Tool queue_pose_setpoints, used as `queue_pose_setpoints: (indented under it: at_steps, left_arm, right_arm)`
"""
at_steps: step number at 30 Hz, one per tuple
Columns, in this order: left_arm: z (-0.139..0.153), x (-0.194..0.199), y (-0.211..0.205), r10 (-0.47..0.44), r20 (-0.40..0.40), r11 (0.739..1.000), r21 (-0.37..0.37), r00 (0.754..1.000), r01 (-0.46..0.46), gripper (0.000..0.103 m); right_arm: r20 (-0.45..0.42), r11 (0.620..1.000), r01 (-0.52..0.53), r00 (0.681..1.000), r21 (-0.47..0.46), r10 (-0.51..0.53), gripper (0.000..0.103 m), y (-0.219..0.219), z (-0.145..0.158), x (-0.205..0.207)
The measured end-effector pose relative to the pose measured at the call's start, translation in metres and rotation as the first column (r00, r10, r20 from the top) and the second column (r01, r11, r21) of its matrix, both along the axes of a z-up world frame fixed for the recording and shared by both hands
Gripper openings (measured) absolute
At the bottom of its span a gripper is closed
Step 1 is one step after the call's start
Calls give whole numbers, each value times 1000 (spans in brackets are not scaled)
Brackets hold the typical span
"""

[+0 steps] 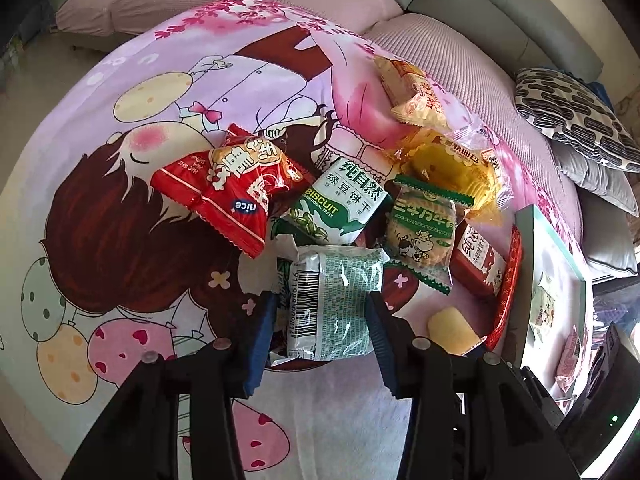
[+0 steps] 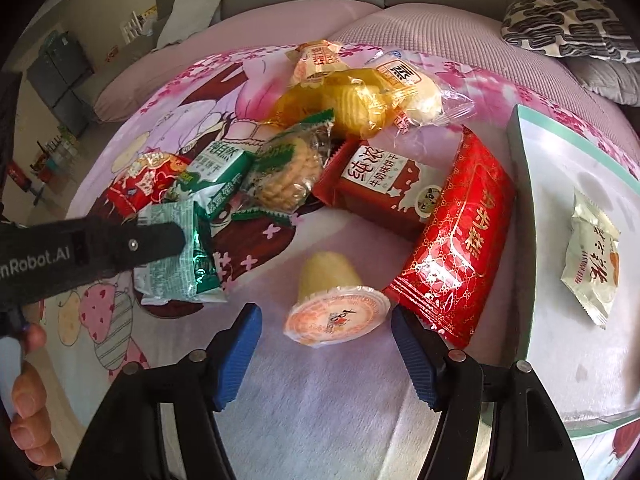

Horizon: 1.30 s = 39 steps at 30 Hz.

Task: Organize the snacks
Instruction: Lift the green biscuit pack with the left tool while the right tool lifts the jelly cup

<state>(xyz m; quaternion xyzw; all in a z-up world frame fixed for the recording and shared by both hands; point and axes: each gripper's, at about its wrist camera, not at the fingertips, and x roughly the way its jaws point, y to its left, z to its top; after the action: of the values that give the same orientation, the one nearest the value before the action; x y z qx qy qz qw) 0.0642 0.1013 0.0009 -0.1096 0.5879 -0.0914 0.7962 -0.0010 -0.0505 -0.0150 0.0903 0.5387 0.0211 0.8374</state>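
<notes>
Now the left gripper [image 1: 320, 320] has its jaws clamped on a green biscuit packet [image 1: 334, 304], just left of the jelly cup [image 2: 336, 312]. The right gripper [image 2: 326, 356] brackets that cup, jaws apart. Next, probably: close, then carry both right to the tray [image 2: 560, 360].

The left tongs [image 1: 320, 312] clamp a silver-green biscuit packet [image 1: 336, 300] above the cartoon-print cloth [image 1: 120, 140].
</notes>
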Motion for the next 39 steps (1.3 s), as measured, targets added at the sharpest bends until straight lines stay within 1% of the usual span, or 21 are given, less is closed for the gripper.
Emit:
queue_pose_setpoints:
  at_steps: [1,2,3,4,6,9,13,15,18,20,22,27,33,39]
  left_arm:
    - [0,0,0,0,-1,1000,1,1000,0,56]
    - [0,0,-1,-4,-3,1000,6,1000,4,59]
    - [-1,-1,-2,-8,-5,1000,11,1000,8,62]
    - [-2,0,-3,-9,-9,1000,14,1000,10,62]
    - [-5,1,-5,-15,-24,1000,19,1000,15,63]
    - [-11,4,-8,-18,-45,999,35,999,20,68]
    - [-24,10,-15,-19,-78,997,73,997,25,69]
    - [-27,11,-19,-20,-77,995,92,997,27,69]
    - [-28,12,-23,-19,-66,994,104,998,26,68]
    - [-26,12,-25,-29,-57,995,91,998,34,53]
    - [-23,12,-28,-34,-49,996,82,998,38,49]
    - [-13,9,-30,-41,-20,997,70,999,43,49]
    - [3,3,-26,-29,32,998,53,999,28,49]
    - [14,2,-17,-18,56,999,48,998,16,49]
  right_arm:
    - [5,1000,0,1000,1,0,71,0,1,0]
    - [10,1000,-3,1000,1,3,70,0,1,-1]
    - [12,1000,-6,1000,-1,6,66,0,2,-1]
    - [13,1000,-9,1000,-5,9,62,1,2,-1]
    - [11,1000,-11,1000,-15,11,51,2,2,-1]
    - [11,1000,-7,1000,-1,7,50,0,2,-1]
    - [18,1000,-10,1000,-1,10,50,0,4,-3]
    - [23,1000,-9,1000,1,9,50,0,6,-4]
    - [28,1000,-7,1000,7,7,50,-1,9,-5]
    - [30,1000,-2,1000,12,1,50,-2,10,-6]
    - [31,1000,2,1000,17,-3,50,-3,12,-7]
    - [44,1000,-4,999,19,3,49,-2,19,-9]
    - [64,1000,-15,998,19,14,47,-1,27,-11]
    - [94,999,-21,995,32,18,47,-2,40,-17]
